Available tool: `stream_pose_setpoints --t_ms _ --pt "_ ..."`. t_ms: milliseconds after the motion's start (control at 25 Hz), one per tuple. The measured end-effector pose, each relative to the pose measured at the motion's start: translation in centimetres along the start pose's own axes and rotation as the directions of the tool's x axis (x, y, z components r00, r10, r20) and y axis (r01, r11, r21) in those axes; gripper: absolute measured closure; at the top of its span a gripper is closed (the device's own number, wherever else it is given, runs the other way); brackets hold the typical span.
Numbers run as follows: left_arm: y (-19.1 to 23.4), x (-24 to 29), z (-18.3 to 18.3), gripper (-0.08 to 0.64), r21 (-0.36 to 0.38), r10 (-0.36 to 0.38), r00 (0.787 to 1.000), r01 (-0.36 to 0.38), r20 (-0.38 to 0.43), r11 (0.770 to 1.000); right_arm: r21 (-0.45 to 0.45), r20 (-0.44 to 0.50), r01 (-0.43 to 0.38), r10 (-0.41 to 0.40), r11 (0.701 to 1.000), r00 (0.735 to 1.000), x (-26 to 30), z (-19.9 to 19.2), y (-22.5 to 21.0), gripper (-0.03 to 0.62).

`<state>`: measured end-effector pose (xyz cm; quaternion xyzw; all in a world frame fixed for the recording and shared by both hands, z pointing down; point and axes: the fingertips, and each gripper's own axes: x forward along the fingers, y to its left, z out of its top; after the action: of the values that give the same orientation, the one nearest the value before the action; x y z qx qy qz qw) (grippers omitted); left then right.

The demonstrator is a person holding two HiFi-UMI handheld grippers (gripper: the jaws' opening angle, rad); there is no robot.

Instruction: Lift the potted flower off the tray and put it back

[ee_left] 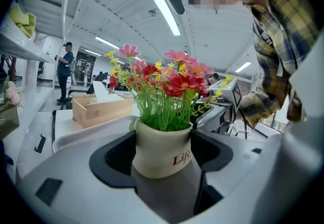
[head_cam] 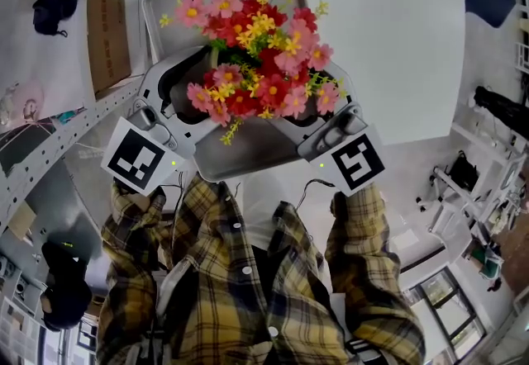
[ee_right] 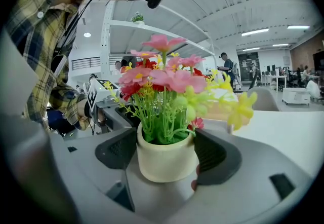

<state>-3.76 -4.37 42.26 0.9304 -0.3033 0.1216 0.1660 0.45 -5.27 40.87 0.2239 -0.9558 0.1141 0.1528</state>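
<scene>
Cream pot [ee_left: 162, 149]: we are holding it upright over the near half of the tray [head_cam: 248, 158].
Left gripper [ee_left: 163, 153]: we are clamping it on the pot's sides.
Right gripper [ee_right: 167, 154]: likewise clamping the pot.

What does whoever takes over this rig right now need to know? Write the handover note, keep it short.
Left hand-held gripper: shut on the potted flower, jaws pressed to both sides of the pot.
Right hand-held gripper: shut on the same pot from the opposite side.
Potted flower: upright, over the near part of the tray; whether its base has cleared the tray cannot be told.
Done: two-sided grasp.
Left: complete the lift if needed, set the pot back on the tray, release.
</scene>
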Motion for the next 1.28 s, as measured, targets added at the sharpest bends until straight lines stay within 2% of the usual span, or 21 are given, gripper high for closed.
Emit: stream_pose_setpoints --t_ms 200,400,560,960,1280 --pt "0.2 0.3 -0.2 0.232 0.027 0.001 1.0 -0.001 -0.018 1.0 -0.024 -0.008 0.028 -0.028 0.999 1.0 0.2 -0.3 -0.2 0.248" --pt "0.3 0.6 0.2 0.232 0.016 0.012 1.0 -0.012 -0.017 1.0 -0.043 -0.017 0.066 -0.067 0.997 0.998 0.2 -0.2 -0.4 0.247" --pt "0.3 0.4 0.5 0.232 -0.01 0.019 1.0 -0.019 -0.002 1.0 -0.019 -0.015 0.089 -0.089 0.996 0.996 0.0 -0.4 -0.4 0.249" --pt "-0.1 -0.2 1.0 0.232 -0.002 0.025 1.0 -0.025 0.006 1.0 0.087 -0.01 0.138 -0.138 0.987 0.99 -1.9 -1.0 -1.0 0.249" --pt "-0.7 -2.3 1.9 0.232 -0.021 0.054 0.998 -0.054 0.024 0.998 0.097 -0.039 0.147 -0.144 0.984 0.989 -4.3 -1.3 0.2 0.249"
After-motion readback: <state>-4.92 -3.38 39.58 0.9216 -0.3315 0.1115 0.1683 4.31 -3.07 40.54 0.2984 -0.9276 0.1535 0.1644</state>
